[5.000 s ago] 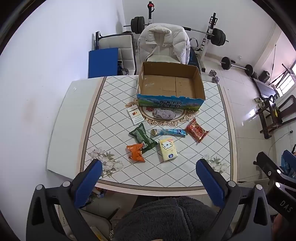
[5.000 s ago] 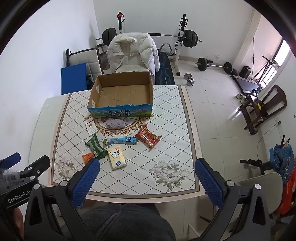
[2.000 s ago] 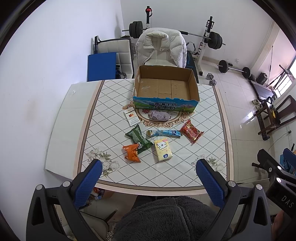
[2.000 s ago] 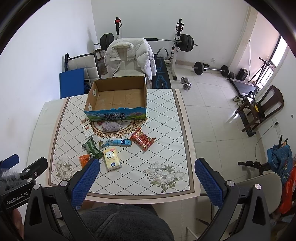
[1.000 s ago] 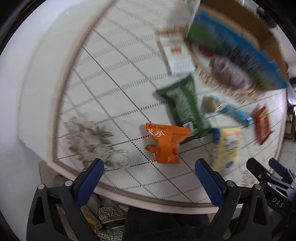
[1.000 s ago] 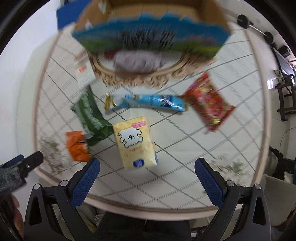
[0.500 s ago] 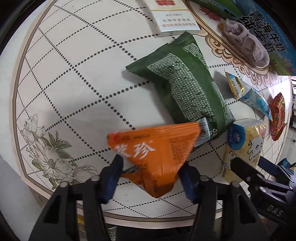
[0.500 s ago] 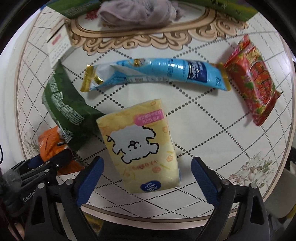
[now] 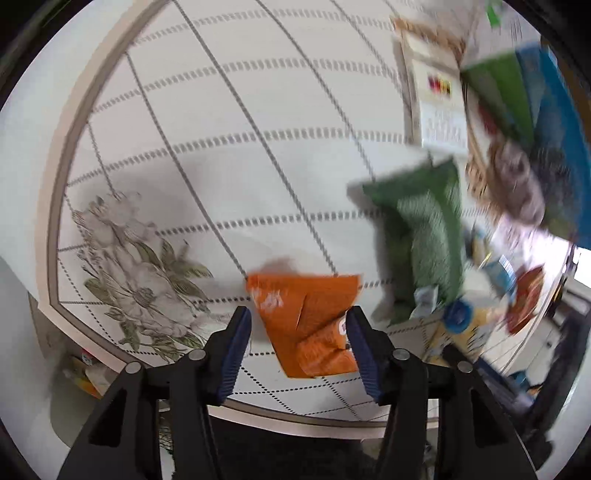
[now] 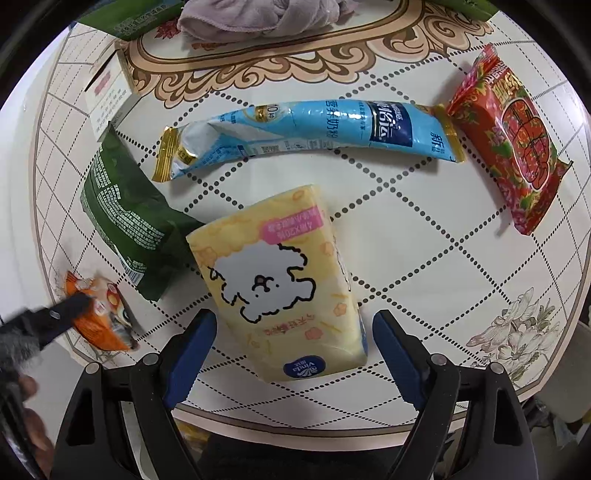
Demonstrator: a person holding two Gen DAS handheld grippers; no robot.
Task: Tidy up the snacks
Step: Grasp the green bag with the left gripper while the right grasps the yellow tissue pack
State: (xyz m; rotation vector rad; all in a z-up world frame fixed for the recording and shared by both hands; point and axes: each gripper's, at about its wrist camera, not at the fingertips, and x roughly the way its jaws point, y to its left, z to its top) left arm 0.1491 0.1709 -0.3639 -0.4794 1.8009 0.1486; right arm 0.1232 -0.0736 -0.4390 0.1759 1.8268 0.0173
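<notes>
An orange snack packet (image 9: 308,321) lies between the blue pads of my left gripper (image 9: 297,332), whose right pad touches it while a gap shows at the left pad. The same orange packet (image 10: 99,321) shows at the lower left of the right wrist view, under the left gripper's black finger (image 10: 55,317). My right gripper (image 10: 291,339) stands open astride the near end of a yellow tissue pack (image 10: 277,284). Beyond it lie a green packet (image 10: 125,214), a long blue sachet (image 10: 310,133) and a red packet (image 10: 513,144).
A white card box (image 10: 107,99) and a grey cloth (image 10: 258,18) lie near the cardboard box's printed wall (image 9: 561,122). The tiled table's near edge (image 10: 332,424) runs just under both grippers, with a dark sleeve below it.
Both grippers dropped from high above the table to the snacks. The left one closed in around the orange packet and swung left; the right one's fingers narrowed around the yellow pack.
</notes>
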